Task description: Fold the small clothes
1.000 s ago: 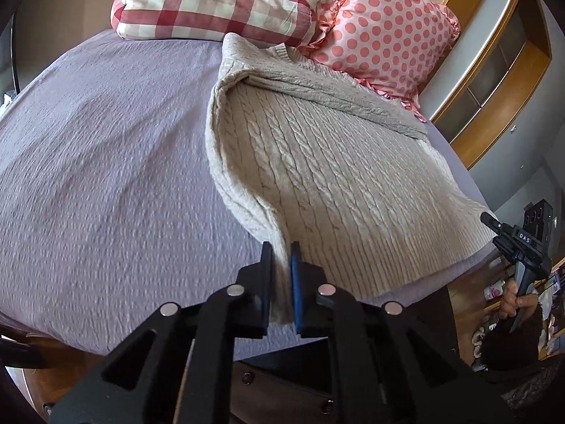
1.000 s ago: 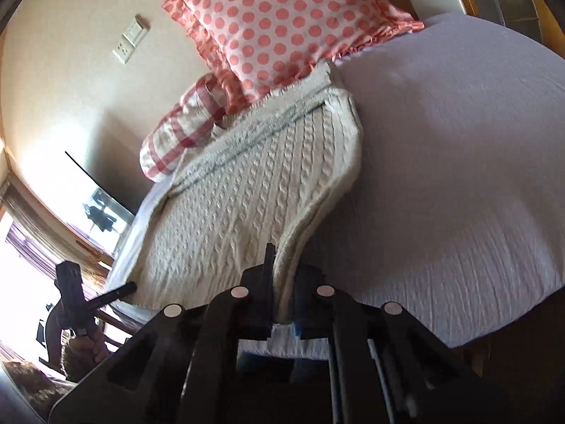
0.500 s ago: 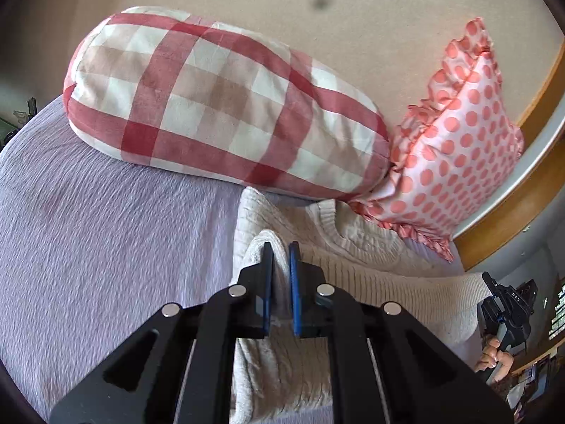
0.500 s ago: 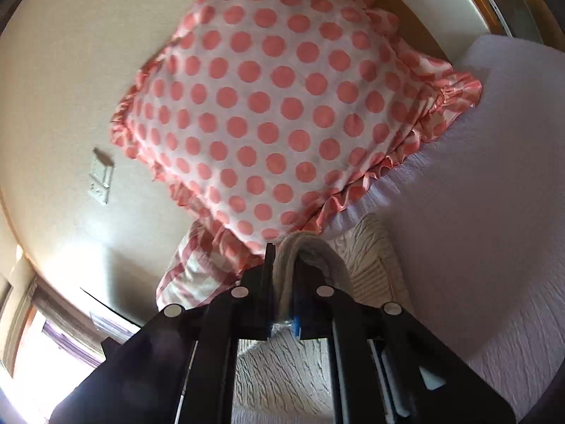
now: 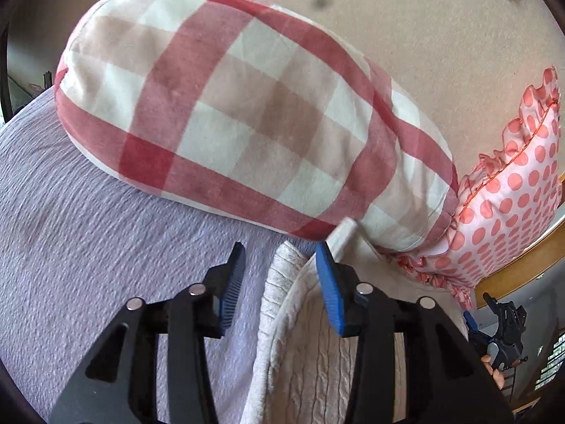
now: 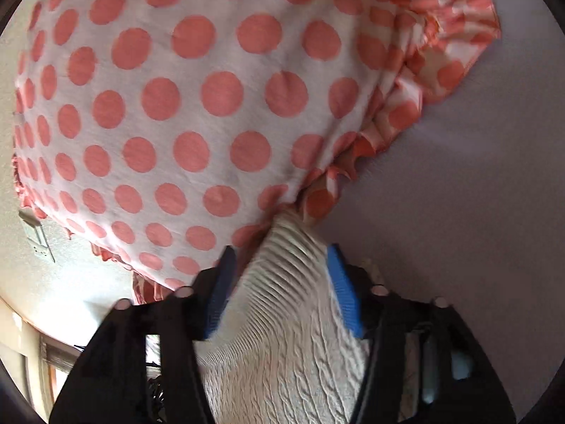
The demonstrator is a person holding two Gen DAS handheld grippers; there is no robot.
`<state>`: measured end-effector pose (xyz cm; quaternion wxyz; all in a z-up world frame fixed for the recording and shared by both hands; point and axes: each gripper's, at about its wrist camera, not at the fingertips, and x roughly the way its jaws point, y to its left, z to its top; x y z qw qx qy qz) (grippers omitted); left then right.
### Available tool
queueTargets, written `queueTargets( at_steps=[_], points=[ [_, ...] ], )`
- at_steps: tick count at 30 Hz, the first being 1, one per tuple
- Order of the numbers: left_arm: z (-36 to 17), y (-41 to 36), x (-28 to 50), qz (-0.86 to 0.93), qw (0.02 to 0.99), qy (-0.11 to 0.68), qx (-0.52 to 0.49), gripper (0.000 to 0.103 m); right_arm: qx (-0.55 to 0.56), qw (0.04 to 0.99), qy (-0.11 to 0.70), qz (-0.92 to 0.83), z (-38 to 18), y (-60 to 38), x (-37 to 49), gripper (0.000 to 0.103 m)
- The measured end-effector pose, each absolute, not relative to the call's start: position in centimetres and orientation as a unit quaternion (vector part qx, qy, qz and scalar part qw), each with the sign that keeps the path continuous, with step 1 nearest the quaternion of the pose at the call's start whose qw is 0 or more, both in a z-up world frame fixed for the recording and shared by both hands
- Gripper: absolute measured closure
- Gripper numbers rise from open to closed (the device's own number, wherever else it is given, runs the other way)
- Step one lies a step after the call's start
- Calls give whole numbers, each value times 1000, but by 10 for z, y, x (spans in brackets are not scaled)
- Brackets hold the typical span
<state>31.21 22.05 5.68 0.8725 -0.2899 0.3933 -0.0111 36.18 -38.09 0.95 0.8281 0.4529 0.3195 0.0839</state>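
Observation:
A cream cable-knit sweater [image 5: 310, 349] lies on the lilac bedspread [image 5: 88, 247], its folded-over end up against the pillows. My left gripper [image 5: 280, 252] is open, its blue pads [image 5: 231, 282] apart over the sweater's left edge, holding nothing. In the right wrist view the sweater's ribbed hem [image 6: 282, 282] lies between the blue pads [image 6: 344, 293] of my right gripper [image 6: 280, 251], which is open, right against the polka-dot pillow.
A red-and-white checked bolster pillow [image 5: 229, 113] and a pink polka-dot frilled pillow [image 6: 197, 99] stand at the head of the bed against the beige wall [image 5: 406, 17]. A wooden frame [image 5: 522, 265] runs at the right.
Both grippers carried the sweater's bottom edge forward to the pillows, folding it over. Since half a second ago both have opened and let go of the sweater.

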Motion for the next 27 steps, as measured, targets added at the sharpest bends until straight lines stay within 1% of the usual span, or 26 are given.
queueTargets(
  at_steps=[1, 2, 5, 8, 10, 12, 13, 15, 16, 17, 18, 19, 21, 23, 25, 27],
  points=[
    [58, 225, 304, -21, 871, 393, -295, 53, 441, 843, 295, 91, 19, -381, 351, 9],
    [56, 227, 295, -35, 867, 396, -301, 46, 430, 850, 284, 111, 25, -379, 341, 9],
    [47, 229, 271, -78, 853, 410, -314, 38, 398, 854, 296, 159, 31, -363, 315, 9],
    [33, 223, 261, -111, 837, 431, -319, 34, 367, 846, 324, 210, 25, -337, 299, 9],
    [25, 216, 261, -117, 831, 444, -314, 33, 339, 849, 337, 226, 21, -319, 292, 10],
    [15, 210, 265, -122, 823, 455, -318, 33, 312, 854, 357, 216, 15, -304, 295, 9],
    [14, 209, 265, -124, 825, 447, -321, 32, 305, 855, 365, 206, 12, -301, 297, 9],
    [13, 203, 269, -126, 827, 445, -319, 31, 314, 857, 360, 194, 5, -303, 297, 9],
    [12, 201, 270, -126, 827, 444, -322, 35, 324, 855, 356, 190, 3, -305, 297, 9],
    [11, 201, 272, -125, 824, 446, -327, 51, 331, 854, 353, 191, 3, -307, 296, 9],
    [5, 199, 275, -127, 814, 454, -340, 65, 337, 853, 348, 195, 5, -309, 296, 9],
    [-2, 201, 278, -128, 800, 463, -360, 84, 342, 853, 339, 201, 7, -311, 294, 9],
    [-7, 206, 279, -127, 785, 456, -399, 87, 347, 854, 330, 204, 9, -315, 291, 9],
    [0, 207, 277, -126, 779, 451, -417, 89, 350, 852, 328, 209, 10, -316, 291, 9],
    [21, 200, 277, -140, 781, 439, -422, 90, 355, 852, 321, 213, 14, -321, 289, 9],
    [53, 178, 279, -159, 794, 424, -406, 90, 355, 859, 304, 211, 23, -327, 286, 9]
  ],
)
